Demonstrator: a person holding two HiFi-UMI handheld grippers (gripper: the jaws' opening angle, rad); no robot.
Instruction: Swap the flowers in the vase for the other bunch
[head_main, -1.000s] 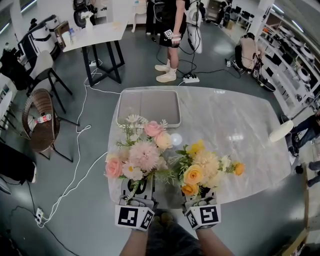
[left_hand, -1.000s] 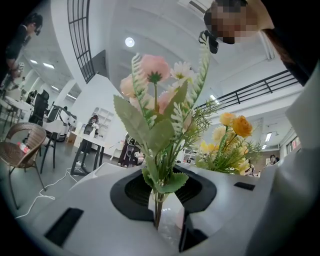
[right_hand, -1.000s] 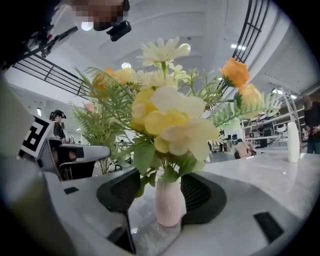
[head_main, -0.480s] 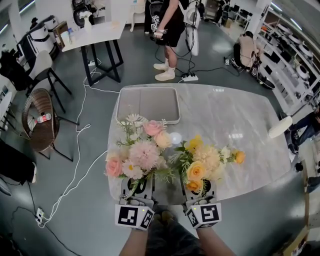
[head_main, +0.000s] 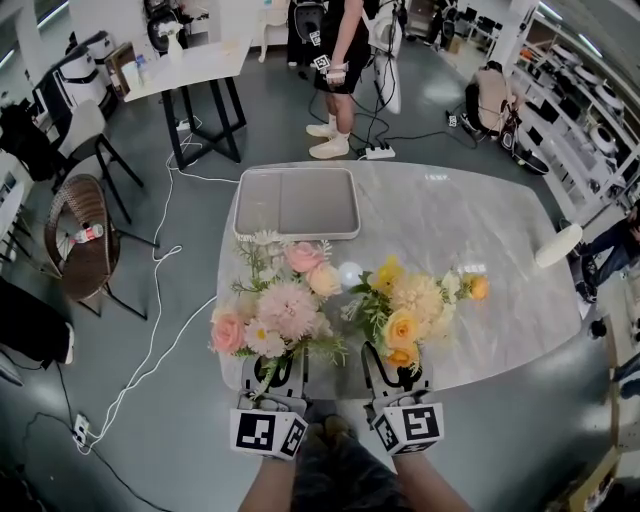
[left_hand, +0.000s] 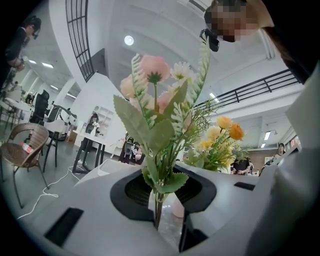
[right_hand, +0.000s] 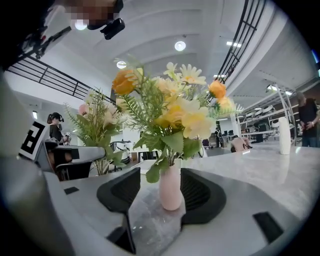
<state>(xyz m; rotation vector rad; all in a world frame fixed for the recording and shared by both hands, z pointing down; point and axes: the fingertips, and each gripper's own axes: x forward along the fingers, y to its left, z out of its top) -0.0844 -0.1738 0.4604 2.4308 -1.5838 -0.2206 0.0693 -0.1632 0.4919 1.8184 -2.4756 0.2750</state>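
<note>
A bunch of pink flowers (head_main: 285, 310) stands up from my left gripper (head_main: 275, 365), which is shut on its green stems (left_hand: 159, 200). The yellow and orange bunch (head_main: 412, 315) sits in a small pink vase (right_hand: 170, 187) that stands on the marble table (head_main: 480, 230). In the right gripper view the vase is between the tips of my right gripper (right_hand: 161, 192). It is close against the right pad, and bare marble shows between it and the left pad. In the head view the right gripper (head_main: 395, 365) is just behind the yellow bunch, near the table's front edge.
A grey tray (head_main: 297, 203) lies at the table's far left. A white cylinder (head_main: 558, 245) hangs over the right edge. A person (head_main: 340, 60) stands beyond the table. A wicker chair (head_main: 85, 250) and cables are on the floor at left.
The table and the yellow bunch have slid away up the head view, while both grippers and the pink bunch kept their place. The right gripper's black jaws now show from under the yellow flowers.
</note>
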